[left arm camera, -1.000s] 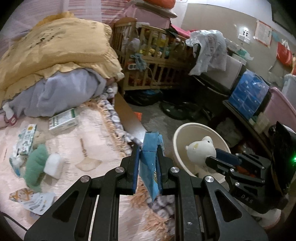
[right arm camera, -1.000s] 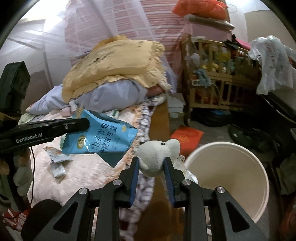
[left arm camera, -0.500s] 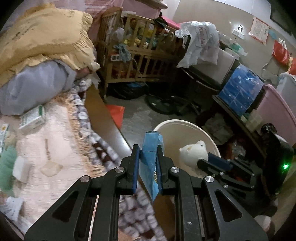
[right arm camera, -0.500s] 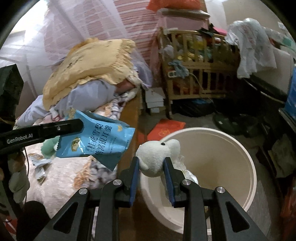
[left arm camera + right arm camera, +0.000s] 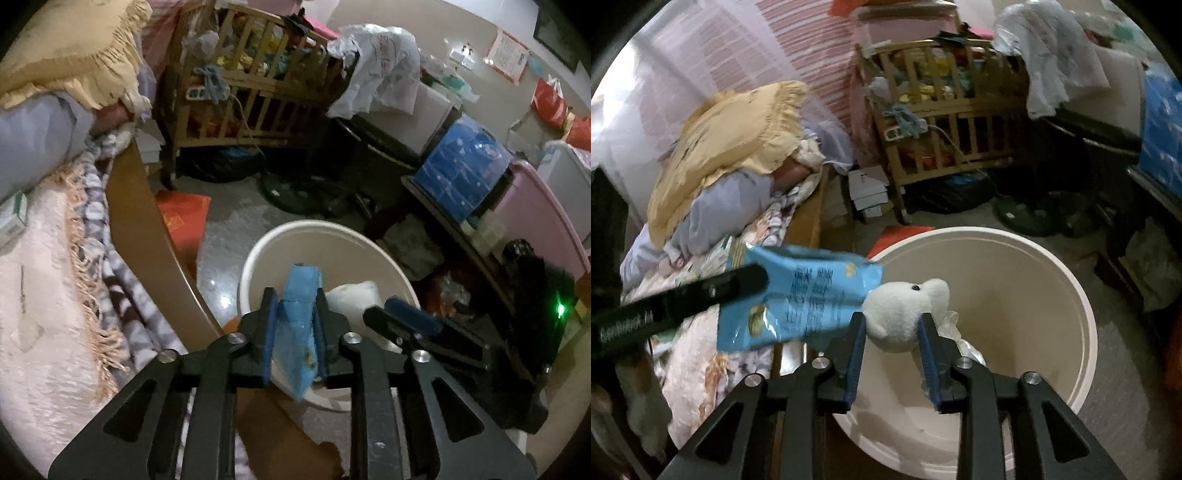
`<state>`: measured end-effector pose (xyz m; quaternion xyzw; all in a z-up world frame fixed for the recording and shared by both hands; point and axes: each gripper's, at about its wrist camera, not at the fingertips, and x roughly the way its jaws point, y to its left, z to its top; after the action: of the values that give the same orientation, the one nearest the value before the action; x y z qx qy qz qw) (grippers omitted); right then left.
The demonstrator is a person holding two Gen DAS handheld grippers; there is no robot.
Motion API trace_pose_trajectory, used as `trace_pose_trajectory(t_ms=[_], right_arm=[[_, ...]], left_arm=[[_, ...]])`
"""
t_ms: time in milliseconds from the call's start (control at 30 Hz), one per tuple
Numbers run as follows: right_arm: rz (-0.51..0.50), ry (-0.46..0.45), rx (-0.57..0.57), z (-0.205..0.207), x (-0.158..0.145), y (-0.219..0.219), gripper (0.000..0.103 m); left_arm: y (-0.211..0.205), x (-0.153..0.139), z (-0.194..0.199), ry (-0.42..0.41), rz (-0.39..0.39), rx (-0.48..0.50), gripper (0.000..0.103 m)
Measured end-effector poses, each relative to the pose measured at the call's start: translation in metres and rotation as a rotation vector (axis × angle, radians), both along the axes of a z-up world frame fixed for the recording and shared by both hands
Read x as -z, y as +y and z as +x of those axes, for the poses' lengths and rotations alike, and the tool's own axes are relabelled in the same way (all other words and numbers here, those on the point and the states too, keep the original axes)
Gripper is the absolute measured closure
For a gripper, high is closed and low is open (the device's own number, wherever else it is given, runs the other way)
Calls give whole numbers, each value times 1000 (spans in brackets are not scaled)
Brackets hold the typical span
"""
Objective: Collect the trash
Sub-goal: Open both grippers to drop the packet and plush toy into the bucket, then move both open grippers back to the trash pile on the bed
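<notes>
- The left gripper (image 5: 294,314) hangs over the near rim of the big white bucket (image 5: 258,251), which stands on the floor right beside the bed (image 5: 55,314).
- A blue snack bag (image 5: 299,325) stands upright between its two fingers. The jaws are opening, and a thin gap shows on each side of the bag, so the pads do not seem to press it.
- From the right wrist camera the same blue snack bag (image 5: 805,299) pokes out sideways past the left finger, with its far end over the bucket's edge.
- The right gripper (image 5: 892,321) is over the open bucket (image 5: 1034,295) too.
- A little white plush toy (image 5: 905,310) sits between its blue pads (image 5: 855,350). These jaws are opening as well — the pads look just at the toy's sides, and I cannot tell if they press it.
- Some crinkly clear plastic (image 5: 960,339) peeks out behind the toy, low by the right finger.
- The bucket looks bare inside where we can see.
- Far back stands a wooden crib (image 5: 945,122) full of stuff, and a yellow pillow (image 5: 731,144) lies on the bed.
</notes>
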<state>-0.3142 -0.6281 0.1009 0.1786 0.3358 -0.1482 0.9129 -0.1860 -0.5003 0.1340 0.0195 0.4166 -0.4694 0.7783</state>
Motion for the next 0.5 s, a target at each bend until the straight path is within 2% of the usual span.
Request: trace_pose_trajectory(t_ms=[33, 100, 233, 500], right_arm=[[3, 2, 10, 0, 1, -1, 59], [10, 3, 7, 1, 2, -1, 59], [8, 10, -9, 4, 2, 5, 59], [6, 24, -42, 11, 7, 20, 59]], left_arm=[[-1, 2, -1, -3, 12, 5, 66], [2, 4, -2, -15, 19, 4, 58], [14, 6, -2, -23, 37, -5, 58], [54, -2, -1, -102, 83, -70, 58]])
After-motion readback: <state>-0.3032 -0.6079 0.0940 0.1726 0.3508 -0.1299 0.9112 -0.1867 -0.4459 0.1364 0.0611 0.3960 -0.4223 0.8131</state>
